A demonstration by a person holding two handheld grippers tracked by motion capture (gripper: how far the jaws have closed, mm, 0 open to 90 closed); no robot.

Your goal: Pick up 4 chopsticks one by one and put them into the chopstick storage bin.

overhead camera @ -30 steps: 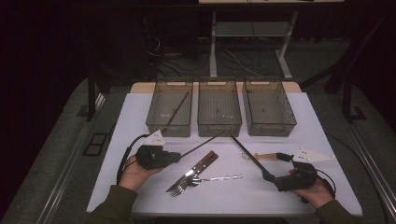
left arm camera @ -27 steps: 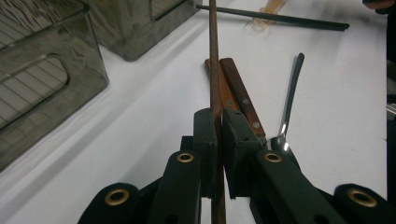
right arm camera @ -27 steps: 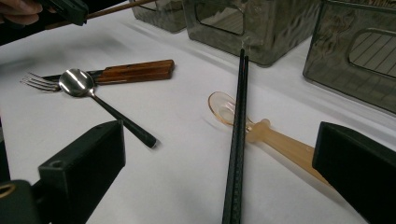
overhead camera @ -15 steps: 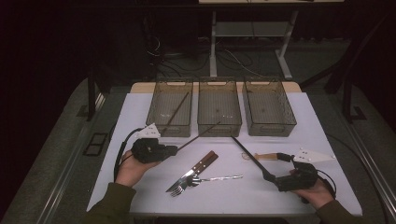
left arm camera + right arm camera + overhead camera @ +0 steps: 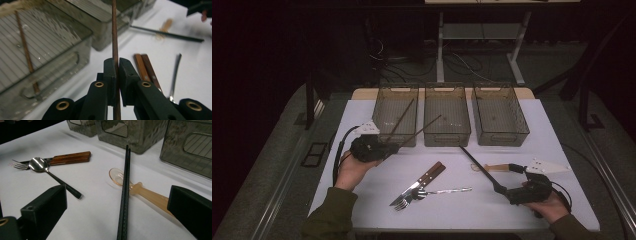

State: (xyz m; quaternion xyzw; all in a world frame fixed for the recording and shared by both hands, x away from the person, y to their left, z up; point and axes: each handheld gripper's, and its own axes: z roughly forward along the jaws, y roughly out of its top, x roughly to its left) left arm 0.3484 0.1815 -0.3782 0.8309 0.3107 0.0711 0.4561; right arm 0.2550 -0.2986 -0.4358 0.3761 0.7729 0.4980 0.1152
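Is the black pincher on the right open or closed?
Open. The right gripper has its jaws spread wide, with the black chopsticks lying loose on the table between them, untouched.

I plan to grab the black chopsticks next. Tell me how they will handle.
The black chopsticks are thin and straight, so probably stiff and light. As two loose sticks side by side, they may split or roll apart when pinched. They cross the translucent spoon, so lifting may nudge it.

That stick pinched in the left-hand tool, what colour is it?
Reddish brown, like wood. The chopstick shows best in the left gripper view.
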